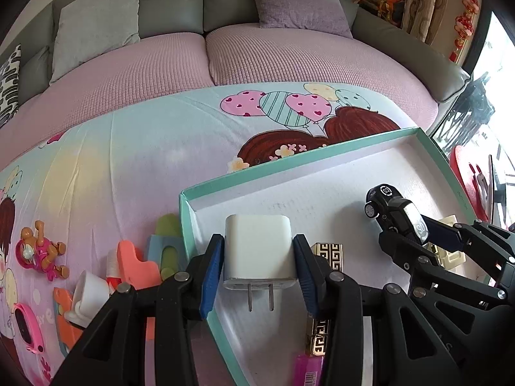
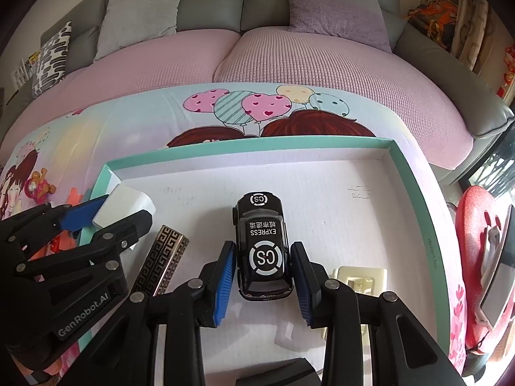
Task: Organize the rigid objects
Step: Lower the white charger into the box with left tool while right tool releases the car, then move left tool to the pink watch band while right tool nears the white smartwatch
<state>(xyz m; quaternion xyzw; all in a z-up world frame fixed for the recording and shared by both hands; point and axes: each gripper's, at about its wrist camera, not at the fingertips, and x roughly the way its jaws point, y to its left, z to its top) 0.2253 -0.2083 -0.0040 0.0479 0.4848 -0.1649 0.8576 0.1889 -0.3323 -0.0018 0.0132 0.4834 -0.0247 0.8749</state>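
- Clamped between my left tool (image 1: pixel 259 257) pads, the white charger (image 1: pixel 257 251) is hanging prongs-toward-camera over the near-left corner of the teal tray (image 1: pixel 322 152); I'm reading it as gripped, not yet set down.
- My right tool (image 2: pixel 262 276) is gripping the black toy car (image 2: pixel 262 244) by its sides, over the middle of the tray floor; I can't tell whether its wheels are touching.
- Already lying inside the tray, I'm seeing a gold-patterned bar (image 2: pixel 164 257) between the two tools and a cream wall plate (image 2: pixel 360 278) just right of the car, so I'm judging the sorting partly done.
- Outside it, things are waiting on the cartoon cloth over the table: a pink monkey toy (image 1: pixel 40 251), orange foam shapes (image 1: pixel 136 265), a white cup (image 1: pixel 90 292), a pink watch (image 1: pixel 27 328) and, to the right, a red heart-shaped item (image 2: pixel 476 257).
- I'm judging both releases are next, then the leftover pieces.
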